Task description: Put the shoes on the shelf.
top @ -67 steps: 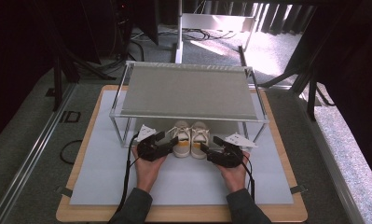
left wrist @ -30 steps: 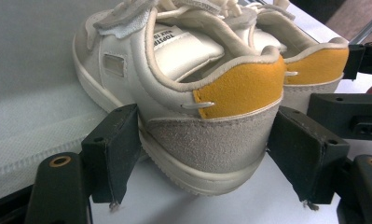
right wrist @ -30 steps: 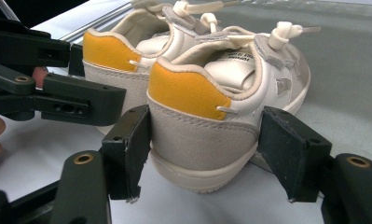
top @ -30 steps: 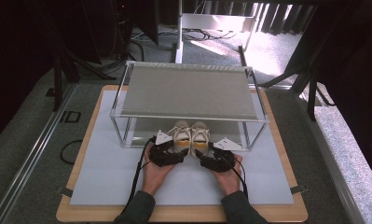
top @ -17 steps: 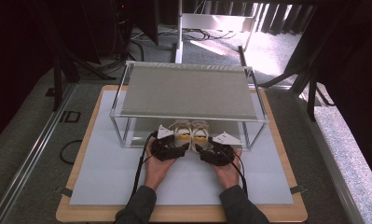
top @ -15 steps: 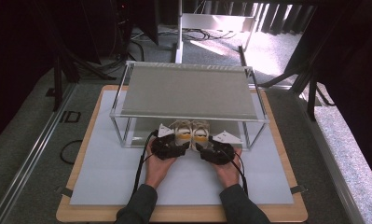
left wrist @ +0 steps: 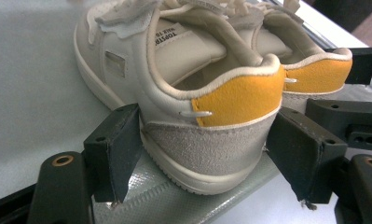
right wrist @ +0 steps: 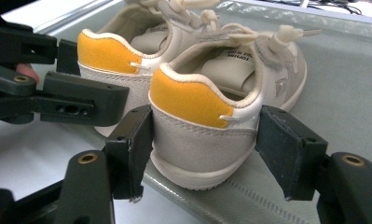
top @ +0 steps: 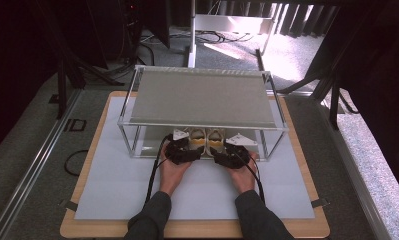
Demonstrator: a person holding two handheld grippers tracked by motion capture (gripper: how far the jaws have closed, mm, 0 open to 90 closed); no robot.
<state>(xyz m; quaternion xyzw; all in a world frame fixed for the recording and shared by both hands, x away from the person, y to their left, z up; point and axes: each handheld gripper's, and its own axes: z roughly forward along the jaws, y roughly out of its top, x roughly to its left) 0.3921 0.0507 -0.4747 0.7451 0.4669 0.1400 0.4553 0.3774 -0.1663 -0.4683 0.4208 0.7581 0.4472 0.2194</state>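
Two small cream shoes with yellow heel tabs stand side by side on the grey lower shelf (left wrist: pixel 174 205) of a metal rack. My left gripper (top: pixel 189 148) is shut on the heel of the left shoe (top: pixel 196 136), with both pads (left wrist: pixel 116 149) pressed against the heel's sides (left wrist: pixel 211 140). My right gripper (top: pixel 222 150) is shut the same way on the heel of the right shoe (top: pixel 216 136), which fills the gap between its jaws in the right gripper view (right wrist: pixel 197 135). The shoes' toes point away, under the rack's top shelf (top: pixel 202 97).
The rack stands at the far half of a white mat (top: pixel 117 185) on a wooden board (top: pixel 72 230). Its corner posts (top: pixel 135 142) flank the hands. The rack's top shelf hangs low over the shoes. Dark floor and stands surround the table.
Both hands have moved forward, away from the person, and the two shoes went with them further in under the top shelf. Before that the grippers came in from the sides onto the heels.
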